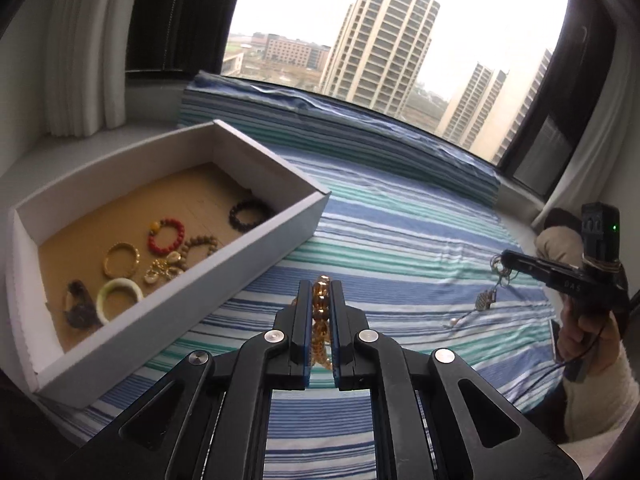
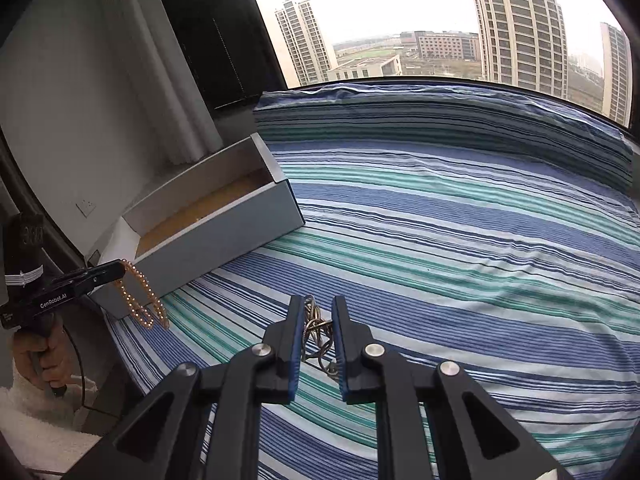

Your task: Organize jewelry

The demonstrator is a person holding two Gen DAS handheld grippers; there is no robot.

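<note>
My left gripper [image 1: 321, 286] is shut on an amber bead string [image 1: 321, 312], held above the striped cloth just right of the white box [image 1: 256, 240]. In the right wrist view the left gripper [image 2: 116, 270] shows at the left with the bead string [image 2: 140, 300] hanging from it beside the box [image 2: 224, 232]. My right gripper [image 2: 318, 304] is shut on a thin metal chain necklace [image 2: 316, 332]. In the left wrist view the right gripper [image 1: 505, 258] holds the chain, and its pendant [image 1: 483, 301] hangs down to the cloth.
The box holds a black bead bracelet [image 1: 249, 215], a red bead bracelet [image 1: 166, 234], a gold bangle [image 1: 121, 259], a pale jade bangle [image 1: 118, 299] and other pieces. The blue and green striped cloth [image 2: 460, 240] covers the window seat. White curtains [image 1: 88, 48] hang at left.
</note>
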